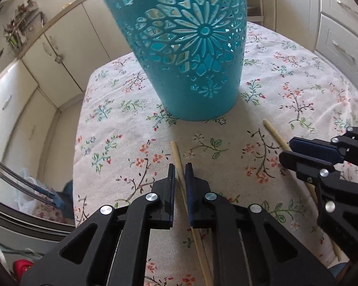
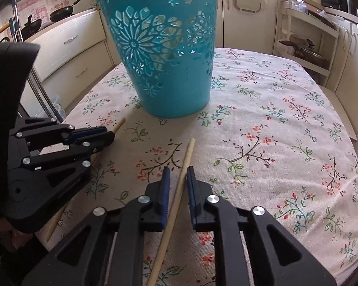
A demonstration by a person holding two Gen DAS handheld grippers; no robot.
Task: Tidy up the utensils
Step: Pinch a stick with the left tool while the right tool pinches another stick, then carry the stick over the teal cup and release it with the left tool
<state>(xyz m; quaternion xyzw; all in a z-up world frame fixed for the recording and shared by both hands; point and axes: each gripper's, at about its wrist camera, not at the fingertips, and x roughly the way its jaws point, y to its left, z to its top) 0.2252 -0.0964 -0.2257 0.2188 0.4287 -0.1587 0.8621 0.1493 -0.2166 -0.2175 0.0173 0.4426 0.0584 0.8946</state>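
A teal cut-out plastic basket (image 1: 193, 47) (image 2: 164, 54) stands upright on the flowered tablecloth. Two wooden chopsticks lie on the cloth in front of it. My left gripper (image 1: 180, 169) straddles the left chopstick (image 1: 177, 162), jaws narrowly apart with a small gap on each side of it; it also shows in the right wrist view (image 2: 107, 134). My right gripper (image 2: 178, 174) straddles the right chopstick (image 2: 187, 157), jaws apart and not pressing it. In the left wrist view the right gripper (image 1: 287, 147) sits over that chopstick (image 1: 274, 133).
The table (image 2: 286, 124) is covered by a floral cloth. Cream kitchen cabinets (image 1: 59, 47) surround it. A shelf rack (image 2: 307, 40) stands at the back right. Pans (image 2: 59, 12) sit on the left counter. The table's left edge (image 1: 78, 143) drops to the floor.
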